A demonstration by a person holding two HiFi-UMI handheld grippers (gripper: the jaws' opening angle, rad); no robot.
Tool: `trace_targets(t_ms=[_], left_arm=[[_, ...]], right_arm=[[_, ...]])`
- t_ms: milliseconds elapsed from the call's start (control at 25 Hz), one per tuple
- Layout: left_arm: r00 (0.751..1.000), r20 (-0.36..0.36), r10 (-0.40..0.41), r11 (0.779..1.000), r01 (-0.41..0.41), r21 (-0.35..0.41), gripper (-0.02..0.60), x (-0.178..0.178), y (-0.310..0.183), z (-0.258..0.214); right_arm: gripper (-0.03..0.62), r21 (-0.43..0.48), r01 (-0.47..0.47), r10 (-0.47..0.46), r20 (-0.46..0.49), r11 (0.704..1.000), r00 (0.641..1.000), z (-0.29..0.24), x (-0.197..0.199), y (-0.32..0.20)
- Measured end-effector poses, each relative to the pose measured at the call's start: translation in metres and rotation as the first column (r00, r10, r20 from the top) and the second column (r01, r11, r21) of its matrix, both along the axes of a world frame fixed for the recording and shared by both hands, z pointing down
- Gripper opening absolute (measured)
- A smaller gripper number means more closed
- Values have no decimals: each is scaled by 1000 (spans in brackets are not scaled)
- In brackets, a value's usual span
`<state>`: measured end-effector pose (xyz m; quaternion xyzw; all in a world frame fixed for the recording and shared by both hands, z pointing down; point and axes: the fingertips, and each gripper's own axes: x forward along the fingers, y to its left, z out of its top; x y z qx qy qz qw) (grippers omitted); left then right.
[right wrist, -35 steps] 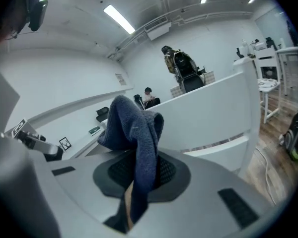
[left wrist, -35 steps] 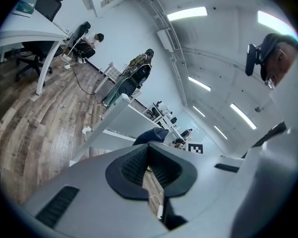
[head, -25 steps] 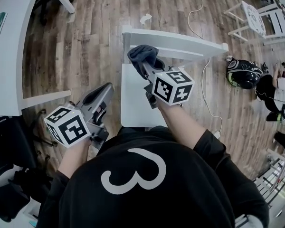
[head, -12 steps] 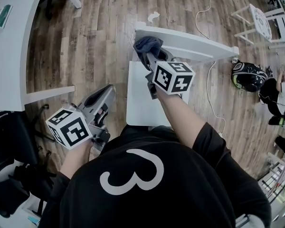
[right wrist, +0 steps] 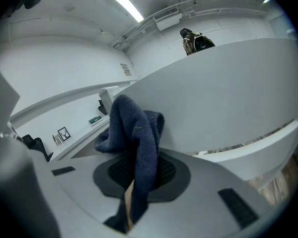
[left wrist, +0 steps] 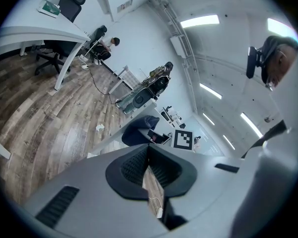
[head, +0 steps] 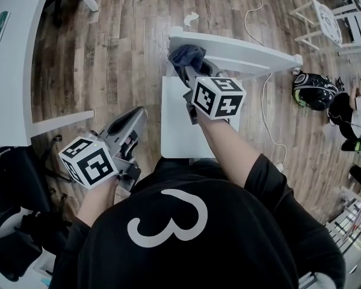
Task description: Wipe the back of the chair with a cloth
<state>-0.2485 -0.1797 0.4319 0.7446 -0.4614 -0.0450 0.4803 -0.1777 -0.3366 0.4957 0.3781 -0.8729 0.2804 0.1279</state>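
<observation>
A white chair stands before me, its seat (head: pixel 177 119) below and its back (head: pixel 240 48) running across the top edge. My right gripper (head: pixel 188 71) is shut on a dark blue cloth (head: pixel 185 56), which presses against the left end of the chair back. In the right gripper view the cloth (right wrist: pixel 136 133) hangs bunched between the jaws, right against the white back panel (right wrist: pixel 228 98). My left gripper (head: pixel 135 116) hangs left of the seat, over the floor, jaws closed on nothing. The left gripper view shows the chair and the cloth (left wrist: pixel 139 129) from the side.
A white desk (head: pixel 12 53) curves along the left. A cable (head: pixel 262 89) trails on the wood floor to the right of the chair. A helmet (head: pixel 313 91) and a seated person (head: pixel 355 116) are at the right, another white chair (head: pixel 328 20) at top right. A paper scrap (head: pixel 191 18) lies beyond the chair.
The right gripper and cloth have slid along the top of the chair back near its left end; the view shifted slightly. The left gripper has stayed put.
</observation>
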Motion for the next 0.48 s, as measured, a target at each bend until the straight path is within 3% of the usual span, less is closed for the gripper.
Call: trace_targets(t_ms=[480], left_arm=[[1000,7,22,1000,-22,-13,13,30,-5,0]], right_arm=[[51,-14,-60,60,-27,998,998,2,58,-12]])
